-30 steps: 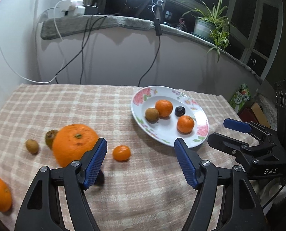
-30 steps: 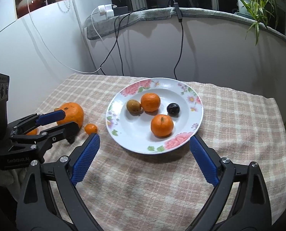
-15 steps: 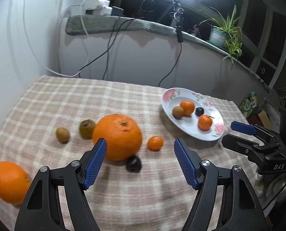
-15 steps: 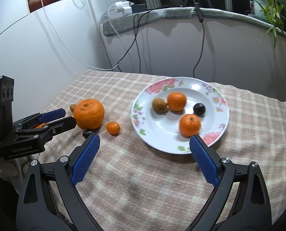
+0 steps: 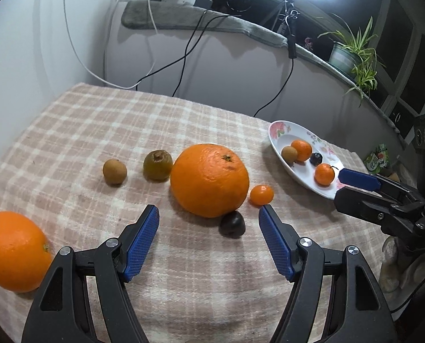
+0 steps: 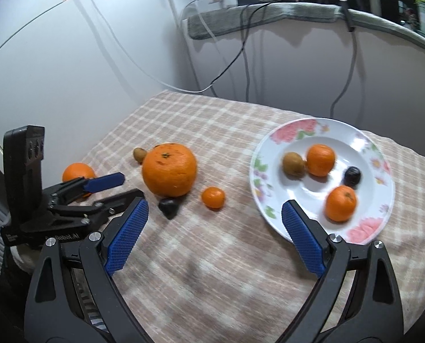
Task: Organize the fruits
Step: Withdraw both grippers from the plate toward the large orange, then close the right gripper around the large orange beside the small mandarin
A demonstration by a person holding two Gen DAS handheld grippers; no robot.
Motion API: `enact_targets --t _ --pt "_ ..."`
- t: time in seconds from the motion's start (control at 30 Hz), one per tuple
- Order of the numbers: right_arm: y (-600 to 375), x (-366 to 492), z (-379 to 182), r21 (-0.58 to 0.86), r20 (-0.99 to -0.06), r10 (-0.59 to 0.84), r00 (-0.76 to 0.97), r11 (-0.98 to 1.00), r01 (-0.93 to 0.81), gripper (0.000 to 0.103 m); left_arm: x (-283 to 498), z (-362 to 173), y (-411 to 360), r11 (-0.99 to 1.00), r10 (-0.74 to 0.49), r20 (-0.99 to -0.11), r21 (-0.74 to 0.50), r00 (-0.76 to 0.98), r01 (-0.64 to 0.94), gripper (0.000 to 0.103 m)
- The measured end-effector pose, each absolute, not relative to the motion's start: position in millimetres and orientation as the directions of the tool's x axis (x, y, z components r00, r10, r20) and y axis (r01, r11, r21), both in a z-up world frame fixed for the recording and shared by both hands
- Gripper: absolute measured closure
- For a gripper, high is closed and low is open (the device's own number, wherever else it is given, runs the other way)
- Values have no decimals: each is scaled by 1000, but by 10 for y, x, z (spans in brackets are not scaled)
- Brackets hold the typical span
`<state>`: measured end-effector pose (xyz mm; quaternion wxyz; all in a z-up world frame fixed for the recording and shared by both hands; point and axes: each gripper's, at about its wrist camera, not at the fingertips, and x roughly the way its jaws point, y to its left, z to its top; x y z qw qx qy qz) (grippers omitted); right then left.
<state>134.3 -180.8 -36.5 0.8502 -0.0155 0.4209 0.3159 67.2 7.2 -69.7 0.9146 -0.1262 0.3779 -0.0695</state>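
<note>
Fruit, loose, on checked tablecloth (image 5: 103, 120): one large orange (image 5: 209, 180) near centre, a small mandarin (image 5: 262, 194) just beside it toward the floral plate (image 6: 272, 148), a dark plum-like fruit (image 5: 232, 223) touching its near side, two brownish kiwi-like fruits (image 5: 157, 165) beyond, and a second orange (image 5: 13, 251) at the near left edge. Plate already holds four small fruits. Left gripper (image 5: 209, 214): jaws spread, empty, aimed at the large orange and dark fruit. Right gripper (image 6: 214, 210): jaws spread, empty, between mandarin and plate. Handling, judged: large orange heavy, round, firm-skinned, likely to roll; grip across its widest part. It looks about as wide as the jaw gap. Dark fruit probably soft; pinch lightly. Obscured: second orange partly behind the left gripper in the right view; one kiwi-like fruit mostly hidden behind the large orange there; dark fruit's kind unclear.
</note>
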Motion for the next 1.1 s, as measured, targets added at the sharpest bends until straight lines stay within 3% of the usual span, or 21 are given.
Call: enact_targets --t 1.1 --pt "-863 1853 -743 358 -774 601 198 674 -646 7 951 -886 207 917 -312 -667 -397 677 32 31"
